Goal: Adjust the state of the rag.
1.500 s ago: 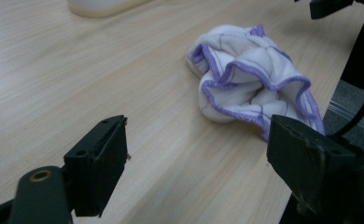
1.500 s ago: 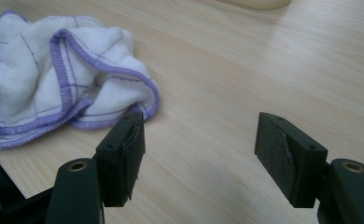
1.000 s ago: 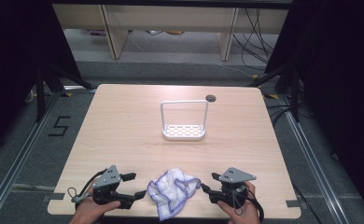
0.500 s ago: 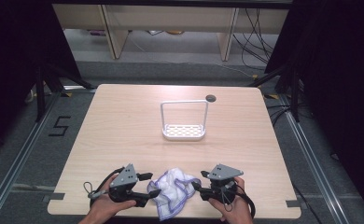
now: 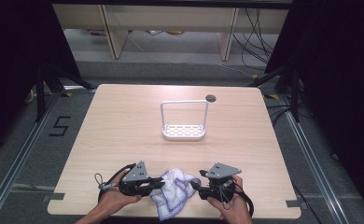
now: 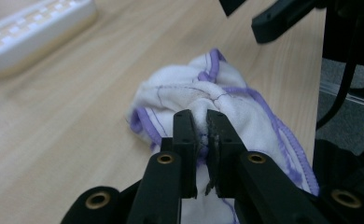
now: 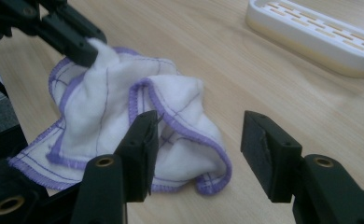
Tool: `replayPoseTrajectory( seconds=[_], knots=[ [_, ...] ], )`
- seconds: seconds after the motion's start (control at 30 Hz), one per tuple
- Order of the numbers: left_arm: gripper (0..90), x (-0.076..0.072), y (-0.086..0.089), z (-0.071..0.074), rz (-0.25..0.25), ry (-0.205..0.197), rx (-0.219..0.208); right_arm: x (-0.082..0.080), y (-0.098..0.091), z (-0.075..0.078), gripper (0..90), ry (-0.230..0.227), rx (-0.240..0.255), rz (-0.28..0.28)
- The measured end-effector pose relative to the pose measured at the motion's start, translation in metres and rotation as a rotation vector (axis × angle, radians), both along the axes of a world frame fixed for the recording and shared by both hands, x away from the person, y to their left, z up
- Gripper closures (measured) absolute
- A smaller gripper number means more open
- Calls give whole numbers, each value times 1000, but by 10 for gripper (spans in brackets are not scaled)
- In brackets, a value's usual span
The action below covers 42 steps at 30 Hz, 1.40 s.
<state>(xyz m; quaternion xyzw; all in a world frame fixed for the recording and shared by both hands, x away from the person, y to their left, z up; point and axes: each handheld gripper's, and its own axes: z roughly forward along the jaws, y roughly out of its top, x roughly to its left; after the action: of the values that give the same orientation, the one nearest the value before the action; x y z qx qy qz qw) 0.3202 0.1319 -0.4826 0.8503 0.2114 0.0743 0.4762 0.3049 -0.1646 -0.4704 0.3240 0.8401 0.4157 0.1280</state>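
- White cotton cloth with purple stitched edging, crumpled into a loose heap, lies on the near edge of the pale wooden table, directly between the two hand-held grippers.
- Its left side is caught: the left gripper has just been closing, and its black jaws now pinch a raised fold of the fabric between them, as the left gripper view shows.
- The right gripper has its jaws apart. One jaw rests against the cloth's near fold; the other stands over bare wood, with nothing clamped.
- What the coming move seems to turn on: the cloth lies off to the left of the right gripper's open gap, so only its purple-hemmed lobe sits between the jaws. That hand would need to shift toward the heap before closing.
- In the high view the bundle's longer run goes from the left gripper down toward the table's front edge, with the right gripper just beside its upper right.
- Farther back, well apart from the cloth, stands a white perforated plastic tray with a tall wire handle.
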Motion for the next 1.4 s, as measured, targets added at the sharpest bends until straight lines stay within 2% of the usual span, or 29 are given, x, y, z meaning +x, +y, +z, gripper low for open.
replayPoseTrajectory(
  seconds=[0.13,0.2,0.23,0.3,0.33,0.37,0.43,0.47,0.5,0.57,0.77,0.83,0.9,0.93,1.0,1.03,1.07,1.1,1.13,1.23,1.3,1.33,1.37,1.4],
  knots=[
    [831,5,10,16,25,-27,-44,2,5,2,514,-9,-12,18],
    [830,8,13,20,37,-24,-65,4,9,2,523,-14,-26,47],
    [830,11,16,20,37,-20,-66,4,10,3,526,-19,-32,41],
    [830,14,19,20,53,-13,-70,5,13,2,531,-14,-40,38],
    [830,21,23,19,63,-2,-82,7,14,1,534,-20,-49,44],
    [830,25,28,19,80,4,-75,6,15,1,535,4,-50,42],
    [830,28,31,18,85,14,-88,8,16,0,535,-10,-56,45],
    [830,32,35,17,102,24,-103,8,16,0,535,4,-62,36],
    [830,35,40,17,113,29,-98,12,17,-2,536,-16,-68,49],
    [830,36,44,16,134,38,-108,14,18,-3,538,-3,-77,37],
    [829,41,49,14,147,56,-118,22,30,-8,538,-4,-110,71],
    [829,41,51,13,151,66,-121,26,38,-13,665,-19,-163,95],
    [829,42,53,13,151,63,-115,29,39,-13,766,-14,-167,68],
    [829,42,56,13,163,65,-111,31,37,-12,824,-14,-140,56],
    [830,41,61,12,173,76,-115,32,32,-4,874,-35,-127,62],
    [831,40,64,13,173,85,-129,32,28,2,881,-59,-119,58],
    [831,39,67,15,173,89,-136,31,24,8,885,-59,-95,56],
    [831,39,67,15,173,89,-136,31,24,8,885,-59,-95,56],
    [831,37,71,19,174,83,-143,30,18,21,888,-79,-83,42],
    [831,39,77,25,195,70,-154,35,14,35,889,-119,-88,35],
    [831,43,82,26,227,72,-156,44,16,40,889,-98,-91,33],
    [831,45,84,23,231,78,-155,53,19,41,889,-102,-102,43],
    [831,45,84,23,231,78,-155,60,23,39,889,-98,-115,26],
    [830,50,87,17,253,93,-142,67,26,36,889,-80,-138,19]
  ],
)
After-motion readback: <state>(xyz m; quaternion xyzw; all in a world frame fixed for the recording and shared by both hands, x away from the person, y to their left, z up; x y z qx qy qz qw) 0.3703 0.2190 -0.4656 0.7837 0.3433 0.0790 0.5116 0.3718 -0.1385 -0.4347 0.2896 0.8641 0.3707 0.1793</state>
